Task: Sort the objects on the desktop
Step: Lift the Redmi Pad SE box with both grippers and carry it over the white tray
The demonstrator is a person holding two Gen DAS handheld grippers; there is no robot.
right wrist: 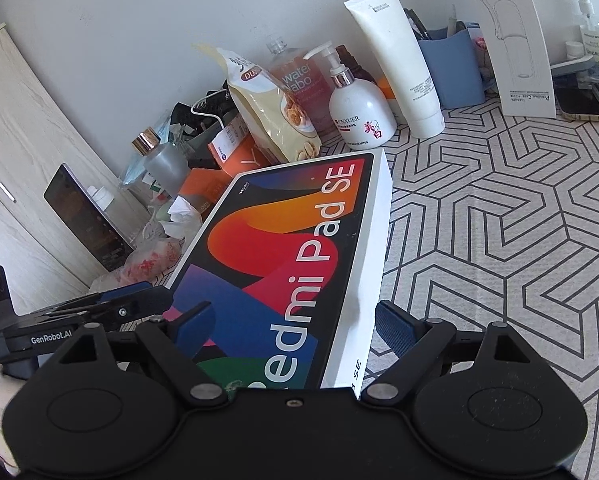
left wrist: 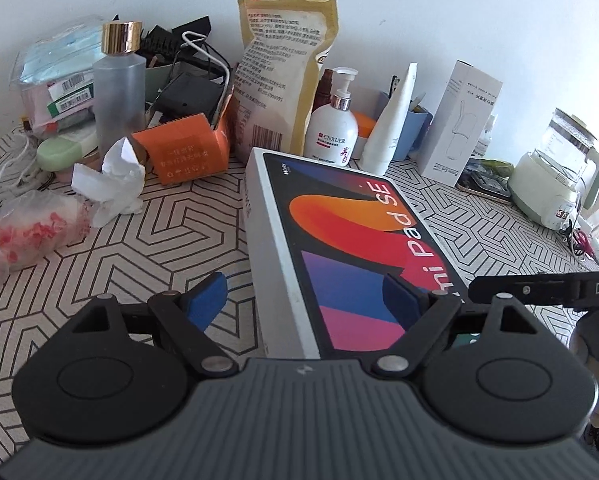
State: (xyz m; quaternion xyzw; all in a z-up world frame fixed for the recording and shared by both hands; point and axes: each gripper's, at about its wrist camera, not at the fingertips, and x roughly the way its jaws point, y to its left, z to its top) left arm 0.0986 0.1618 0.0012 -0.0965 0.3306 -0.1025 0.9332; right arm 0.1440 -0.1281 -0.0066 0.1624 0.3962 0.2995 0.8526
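Note:
A flat white tablet box (left wrist: pixel 339 240) with a colourful "Redmi Pad SE" lid lies on the patterned desk. It also shows in the right wrist view (right wrist: pixel 291 248). My left gripper (left wrist: pixel 305 300) is open, its jaws wide apart, straddling the box's left near corner: one blue pad hangs off the left side, the other rests over the lid. My right gripper (right wrist: pixel 295 328) is open and straddles the box's right near corner in the same way. Each gripper's finger tip shows in the other's view.
Along the back wall stand a frosted bottle (left wrist: pixel 119 96), an orange carton (left wrist: pixel 183 156), a yellow pouch (left wrist: pixel 283 76), a white pump bottle (left wrist: pixel 333 128), a white tube (left wrist: pixel 391 124), a white carton (left wrist: pixel 457 120) and a kettle (left wrist: pixel 551 176). Crumpled tissue (left wrist: pixel 111 180) and a plastic bag (left wrist: pixel 27 232) lie left.

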